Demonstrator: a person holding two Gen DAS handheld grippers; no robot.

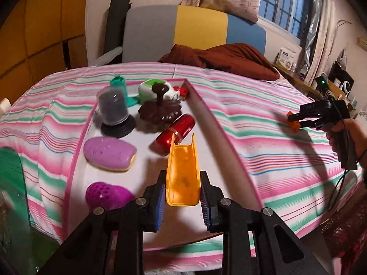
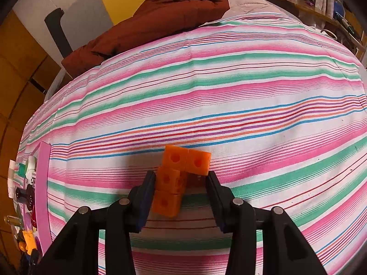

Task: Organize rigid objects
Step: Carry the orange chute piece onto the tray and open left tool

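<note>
Yellow plastic trough [image 1: 182, 174], open side up, sits clamped between the pads of my left gripper [image 1: 182, 197]; both blue pads press its long walls. It hangs over the near part of the white tray [image 1: 220, 137] with the pink rim, its far end close to the red cylinder [image 1: 174, 134], which lies tilted on the tray floor.

Tray contents, as seen from the left wrist: purple oval piece [image 1: 109, 152] at left, magenta perforated piece [image 1: 107, 194] nearer me, dark jar on a black base [image 1: 114, 112] further back, brown flower-shaped piece with a knob [image 1: 160, 110] beside it, green-and-white round item [image 1: 152, 88] and a teal item [image 1: 119, 82] at the far end. Small red bits in the far corner; too small to identify.

Orange cube piece [image 2: 177, 178], several cubes joined in a bent shape, is gripped by my right gripper [image 2: 181, 190] above the striped bedsheet [image 2: 229, 91]. Left pad presses the cubes; right pad meets the protruding cube. Right gripper is well to the right of the tray, outside it.

Brown quilt [image 1: 220, 57] lies at the far edge of the bed.
</note>
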